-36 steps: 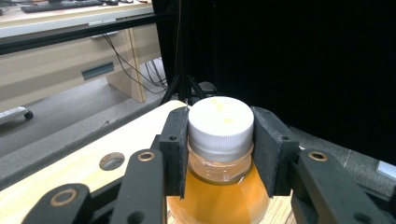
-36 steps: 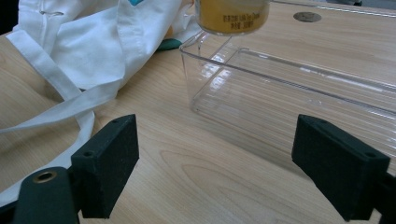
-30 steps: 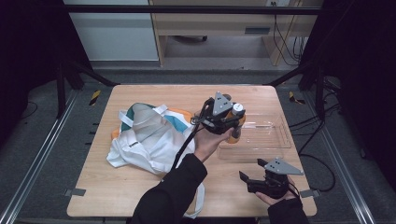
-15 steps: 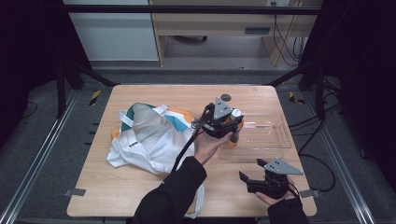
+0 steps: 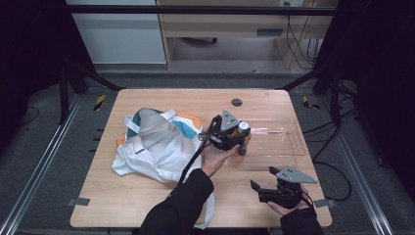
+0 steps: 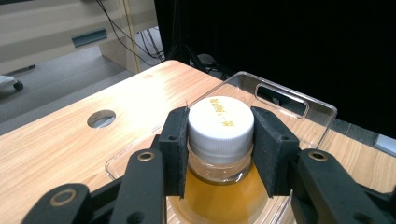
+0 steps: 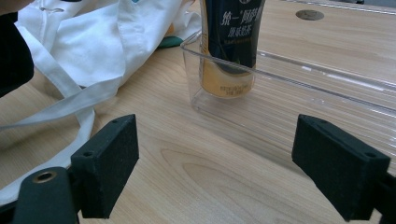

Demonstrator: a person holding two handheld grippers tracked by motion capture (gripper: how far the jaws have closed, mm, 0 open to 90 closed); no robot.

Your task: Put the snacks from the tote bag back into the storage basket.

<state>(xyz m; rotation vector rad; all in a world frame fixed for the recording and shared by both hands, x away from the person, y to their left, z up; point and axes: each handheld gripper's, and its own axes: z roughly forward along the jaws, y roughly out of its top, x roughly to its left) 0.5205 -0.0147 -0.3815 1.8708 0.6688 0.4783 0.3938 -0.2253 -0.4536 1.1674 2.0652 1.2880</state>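
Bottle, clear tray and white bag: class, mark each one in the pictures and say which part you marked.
Bottle [image 6: 220, 122]: left gripper view, top of its white cap.
Clear tray [image 5: 279, 145]: high view, bare floor right of the bottle.
White bag [image 5: 159, 149]: high view, middle of the fabric.

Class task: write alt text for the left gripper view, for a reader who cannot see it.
Two black jaws of the left gripper clamp the white cap of a bottle of amber liquid, held upright over a clear plastic tray. Beneath lies a wooden table with a round hole, and a grey floor beyond.
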